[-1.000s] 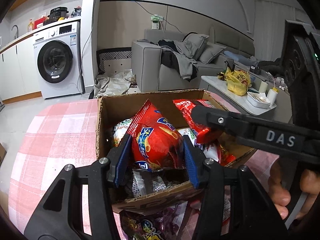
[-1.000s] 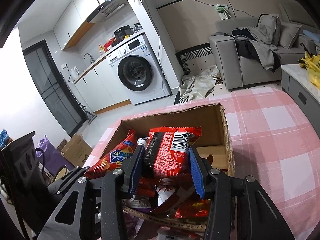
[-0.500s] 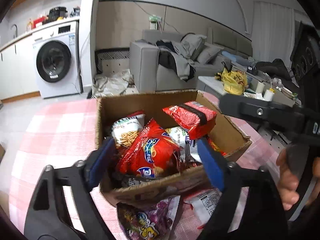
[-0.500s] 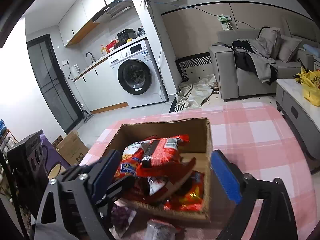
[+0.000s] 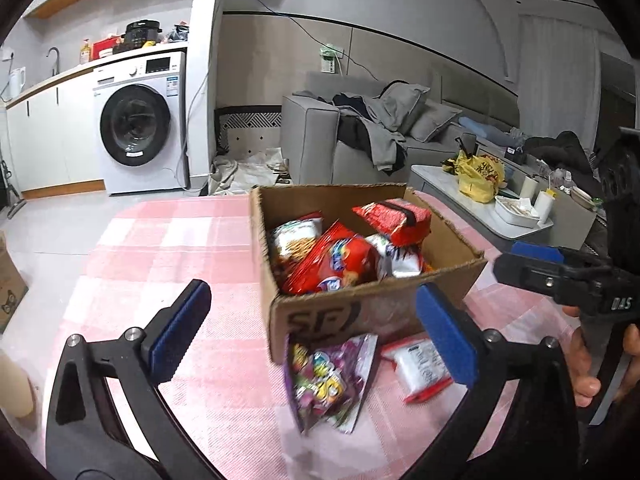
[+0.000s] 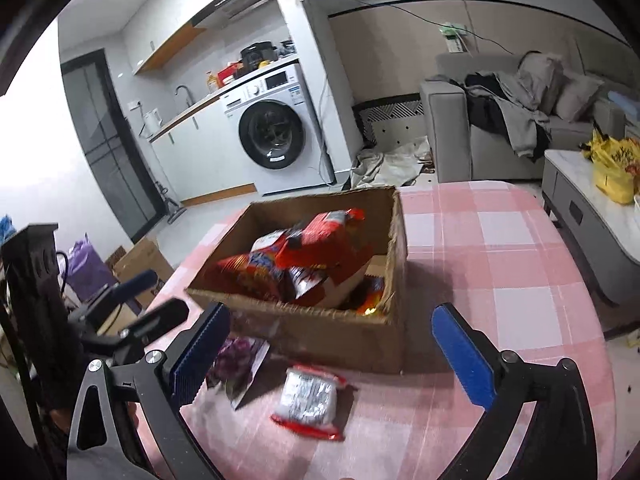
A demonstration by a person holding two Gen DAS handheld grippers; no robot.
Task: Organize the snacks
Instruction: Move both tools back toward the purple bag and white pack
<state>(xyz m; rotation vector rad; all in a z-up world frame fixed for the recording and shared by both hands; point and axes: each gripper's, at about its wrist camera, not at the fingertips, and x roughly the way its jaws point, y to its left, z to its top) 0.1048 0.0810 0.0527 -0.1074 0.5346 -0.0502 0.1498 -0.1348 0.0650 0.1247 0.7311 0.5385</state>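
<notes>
A cardboard box point(image 5: 320, 320) stands on the pink checked table and holds several snack packs, among them a red chip bag point(image 5: 340, 260) and a red noodle pack point(image 5: 394, 216). The box also shows in the right wrist view point(image 6: 340, 332). A purple candy bag point(image 5: 328, 380) and a small red-and-silver pack point(image 5: 420, 364) lie on the cloth just in front of the box; the right wrist view shows the purple candy bag point(image 6: 240, 360) and the small pack point(image 6: 308, 400) too. My left gripper point(image 5: 312, 336) is open and empty above them. My right gripper point(image 6: 328, 348) is open and empty, over the small pack.
The pink checked tablecloth point(image 6: 500, 280) spreads to the right of the box. A grey sofa point(image 5: 360, 140), a low white table point(image 5: 500, 204) with a yellow bag, and a washing machine point(image 5: 136, 124) stand beyond. Cardboard boxes and a purple bag point(image 6: 88, 264) sit on the floor at left.
Both grippers opened, let go of the red chip bag and the red noodle pack in the box, and pulled back. The two loose packs in front of the box came into view.
</notes>
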